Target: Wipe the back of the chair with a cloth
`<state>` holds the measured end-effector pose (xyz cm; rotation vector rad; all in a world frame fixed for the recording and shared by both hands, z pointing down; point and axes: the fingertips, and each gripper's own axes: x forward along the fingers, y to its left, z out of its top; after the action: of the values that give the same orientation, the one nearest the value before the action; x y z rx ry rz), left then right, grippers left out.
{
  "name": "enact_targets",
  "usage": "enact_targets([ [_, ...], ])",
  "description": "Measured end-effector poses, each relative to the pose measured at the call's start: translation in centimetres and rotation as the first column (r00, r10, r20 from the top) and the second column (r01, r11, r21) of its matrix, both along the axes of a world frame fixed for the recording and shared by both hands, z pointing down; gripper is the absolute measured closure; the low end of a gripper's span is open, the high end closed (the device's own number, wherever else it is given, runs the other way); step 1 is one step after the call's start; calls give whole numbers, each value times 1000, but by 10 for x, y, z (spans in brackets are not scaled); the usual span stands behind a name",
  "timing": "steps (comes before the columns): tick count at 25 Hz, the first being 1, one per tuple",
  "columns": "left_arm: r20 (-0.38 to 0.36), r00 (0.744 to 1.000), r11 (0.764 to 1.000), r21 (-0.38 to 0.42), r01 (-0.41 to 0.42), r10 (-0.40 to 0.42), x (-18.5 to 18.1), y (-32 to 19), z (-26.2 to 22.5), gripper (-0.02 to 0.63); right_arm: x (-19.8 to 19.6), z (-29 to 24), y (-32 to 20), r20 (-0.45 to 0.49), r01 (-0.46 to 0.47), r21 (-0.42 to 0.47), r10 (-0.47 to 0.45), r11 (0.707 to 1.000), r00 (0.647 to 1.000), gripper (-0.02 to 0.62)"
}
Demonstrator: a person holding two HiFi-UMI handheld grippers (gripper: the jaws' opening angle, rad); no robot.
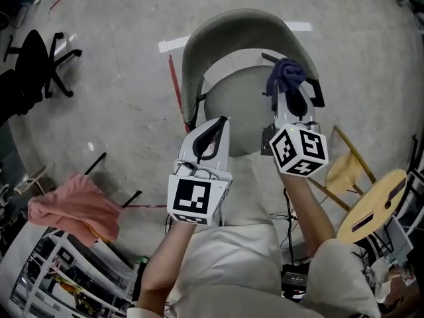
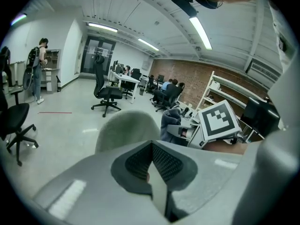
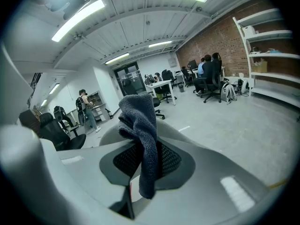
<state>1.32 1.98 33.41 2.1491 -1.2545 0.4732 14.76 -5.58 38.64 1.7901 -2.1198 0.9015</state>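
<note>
The person's forearms (image 1: 173, 254) are reaching forward over a pale lap, each hand carrying a gripper with a marker cube at its rear. The left gripper (image 1: 220, 120) is hanging over the front left edge of the chair's seat (image 1: 242, 101). In the left gripper view its 2 jaws (image 2: 151, 148) are lying pressed together with nothing between them. The right gripper (image 1: 290, 90) is reaching further out, beside and ahead of the left one, and its jaws are clamping a dark blue cloth (image 1: 288, 72). In the right gripper view the cloth (image 3: 140, 125) is bunching above the closed jaws (image 3: 143, 159) and drooping down between the pads. The cloth is sitting over the right side of the chair, just inside the curved back (image 1: 232, 26). Whether it is touching the back is not showing in any view. The same back is showing as a grey-green hump past the jaws in both gripper views (image 2: 125, 130) (image 3: 108, 134).

Beyond the chair, a red tape line (image 1: 175, 85) is running along the concrete floor at its left. A pink rag (image 1: 76, 207) is draping over a rack at lower left. A wooden stool (image 1: 371, 207) is standing at the right, and a black office chair (image 1: 40, 61) is standing well apart at upper left.
</note>
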Motion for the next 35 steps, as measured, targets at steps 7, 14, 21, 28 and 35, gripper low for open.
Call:
enact_targets([
  [7, -12, 1000, 1000, -17, 22, -22, 7, -11, 24, 604, 7, 33, -37, -17, -1, 11, 1, 1000, 1000, 520],
  [14, -20, 999, 999, -27, 32, -33, 8, -13, 37, 604, 12, 53, -60, -49, -21, 16, 22, 1000, 999, 520],
  [21, -3, 998, 997, -47, 56, -56, 5, -17, 51, 604, 16, 72, -78, -65, -37, 13, 37, 999, 997, 520],
  [28, -17, 996, 995, -57, 83, -84, -5, -22, 53, 604, 4, 84, -96, -71, -35, 6, 35, 999, 997, 520],
  [35, -26, 996, 995, -53, 80, -82, 1, -21, 52, 604, -10, 81, -103, -86, 1, 5, 0, 1000, 996, 520],
])
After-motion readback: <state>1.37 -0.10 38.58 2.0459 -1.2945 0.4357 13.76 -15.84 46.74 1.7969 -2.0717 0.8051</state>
